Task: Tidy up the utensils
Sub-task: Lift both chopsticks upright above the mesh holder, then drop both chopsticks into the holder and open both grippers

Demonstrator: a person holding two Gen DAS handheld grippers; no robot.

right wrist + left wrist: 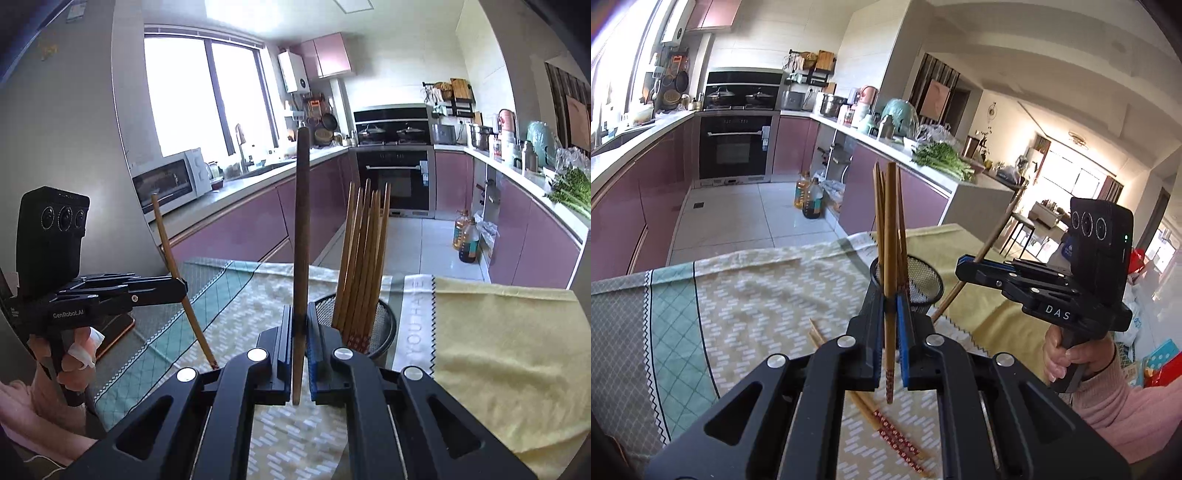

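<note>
The left gripper (890, 325) has its fingers clenched on one upright chopstick (890, 258). Loose chopsticks (886, 424) lie on the worktop (738, 295) just below it. A mesh holder (923, 284) near the worktop's far edge contains a bundle (364, 266). The right gripper (300, 332) grasps a darker stick (302, 229), upright, beside the holder.

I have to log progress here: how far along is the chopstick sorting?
Several chopsticks already stand in the mesh cup. Each hand-held gripper, left and right, is clamped on one more chopstick. At least two chopsticks are left on the cloth.
</note>
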